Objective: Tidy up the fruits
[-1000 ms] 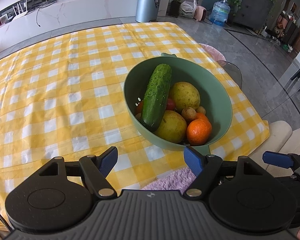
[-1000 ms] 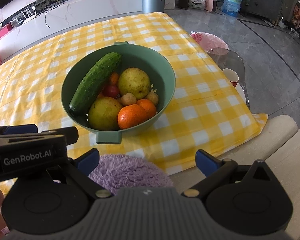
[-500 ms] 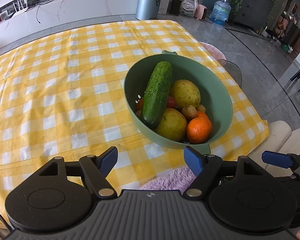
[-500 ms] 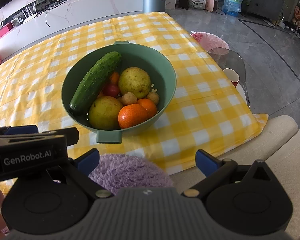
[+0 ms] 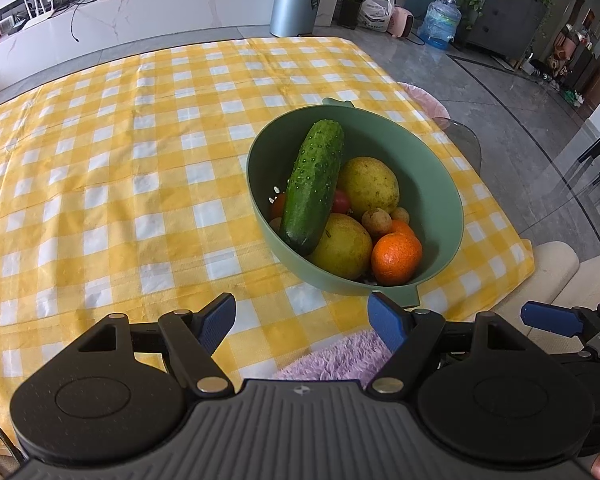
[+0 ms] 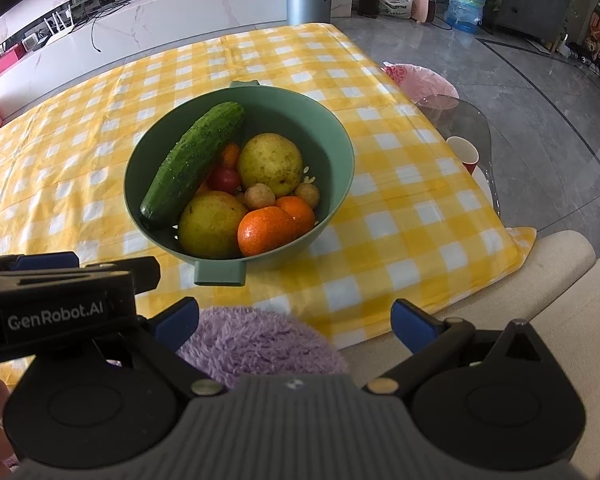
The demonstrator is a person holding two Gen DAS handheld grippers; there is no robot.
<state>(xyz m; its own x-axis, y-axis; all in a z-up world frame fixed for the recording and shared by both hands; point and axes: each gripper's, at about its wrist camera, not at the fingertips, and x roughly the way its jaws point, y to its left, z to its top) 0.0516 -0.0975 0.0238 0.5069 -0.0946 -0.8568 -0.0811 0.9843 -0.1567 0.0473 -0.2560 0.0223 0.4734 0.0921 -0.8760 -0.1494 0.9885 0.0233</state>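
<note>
Two pears (image 6: 269, 163), two oranges (image 6: 266, 230), one cucumber (image 6: 193, 164) in one bowl (image 6: 340, 152).

**Open cloth to your left, bowl crowded from above**

Left of the green bowl (image 5: 440, 184), the checked tablecloth (image 5: 120, 184) on the counter lies bare and wide. Inside the bowl, a cucumber (image 5: 314, 186) leans across the fruit, covering the left side. Both tongs, left tongs (image 5: 302, 322) and right tongs (image 6: 296, 320), are spread wide, hovering near the bowl's front handle (image 6: 219, 277). A purple fluffy cushion (image 6: 256, 344) sits below them.
</note>
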